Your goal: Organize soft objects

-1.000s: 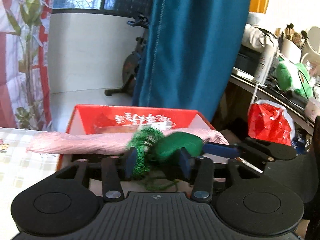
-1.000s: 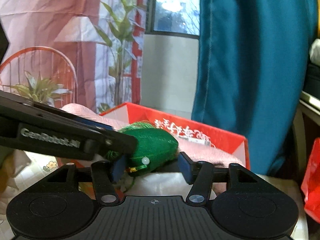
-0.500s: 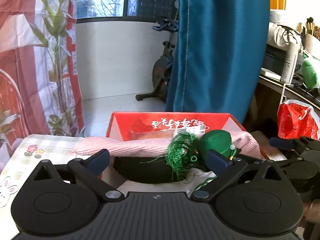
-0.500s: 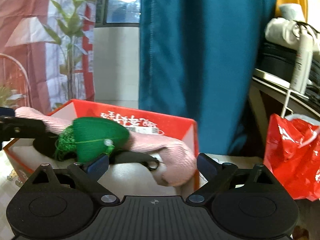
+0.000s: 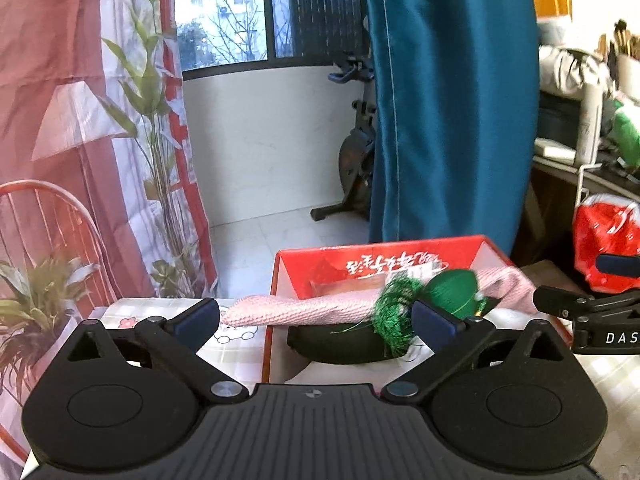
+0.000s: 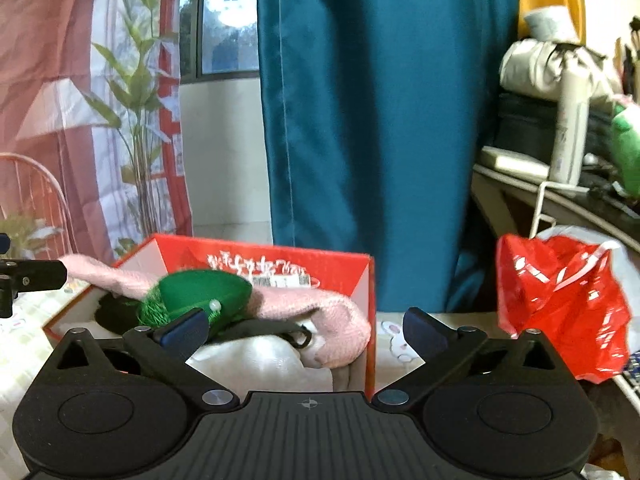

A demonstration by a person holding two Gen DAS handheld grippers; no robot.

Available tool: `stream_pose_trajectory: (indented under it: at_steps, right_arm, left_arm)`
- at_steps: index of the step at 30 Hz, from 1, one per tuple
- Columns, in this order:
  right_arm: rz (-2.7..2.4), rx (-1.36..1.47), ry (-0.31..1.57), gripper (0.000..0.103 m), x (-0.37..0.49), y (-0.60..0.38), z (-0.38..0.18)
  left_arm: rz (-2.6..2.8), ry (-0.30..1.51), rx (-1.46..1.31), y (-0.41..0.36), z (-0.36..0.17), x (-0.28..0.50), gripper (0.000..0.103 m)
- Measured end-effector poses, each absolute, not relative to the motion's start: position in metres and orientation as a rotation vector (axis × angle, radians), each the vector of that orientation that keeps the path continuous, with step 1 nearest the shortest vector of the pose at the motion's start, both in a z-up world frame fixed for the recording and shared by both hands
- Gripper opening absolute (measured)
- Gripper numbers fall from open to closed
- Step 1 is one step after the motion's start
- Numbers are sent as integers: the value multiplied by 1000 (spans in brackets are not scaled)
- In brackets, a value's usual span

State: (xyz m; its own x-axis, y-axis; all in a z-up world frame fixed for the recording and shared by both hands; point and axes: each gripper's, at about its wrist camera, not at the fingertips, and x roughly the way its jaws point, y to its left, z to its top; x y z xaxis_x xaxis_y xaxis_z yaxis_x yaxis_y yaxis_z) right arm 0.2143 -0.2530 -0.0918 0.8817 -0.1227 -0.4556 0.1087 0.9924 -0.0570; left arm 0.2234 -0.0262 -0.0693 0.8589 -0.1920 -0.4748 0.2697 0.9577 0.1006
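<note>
Left tongs [image 5: 316, 316]: spread wide, nothing between the blue pads — its jaws have just been opening; they sit in front of the box, clear of what lies in it.
Right tongs [image 6: 306, 326]: also spread wide and holding nothing, jaws just opened; the left pad [image 6: 186, 326] stands in front of the green piece, and whether it touches I cannot tell.
Red box [image 5: 280, 276]: open-topped cardboard, white print on its far inner wall, standing on a table with a checked, cartoon-printed cloth [image 5: 236, 344].
Green pouch [image 6: 204, 290]: rounded green cloth with a shiny green tassel [image 5: 394, 314] at one end and a small white bead on it — it rests inside the box on top of the other soft things.
Pink knit [image 5: 304, 310]: long woven strip laid across the box, one end sticking out past the left wall, the other drooping over the right side.
Black piece [image 5: 340, 346]: dark soft item under the pink strip, inside the box.
White cloth [image 6: 256, 364]: bunched at the bottom of the box.
Red bag [image 6: 560, 304]: crinkled plastic, well apart, to the right of the box.
Blue curtain [image 6: 380, 120]: hangs behind the box.
</note>
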Motion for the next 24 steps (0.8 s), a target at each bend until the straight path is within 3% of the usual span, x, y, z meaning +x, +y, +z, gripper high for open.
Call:
stream_pose_trajectory:
  at_steps: [24]
  right_arm:
    - [-90, 63, 354, 103, 57, -211, 38]
  left_arm:
    - [-197, 342, 123, 2, 30, 63, 103]
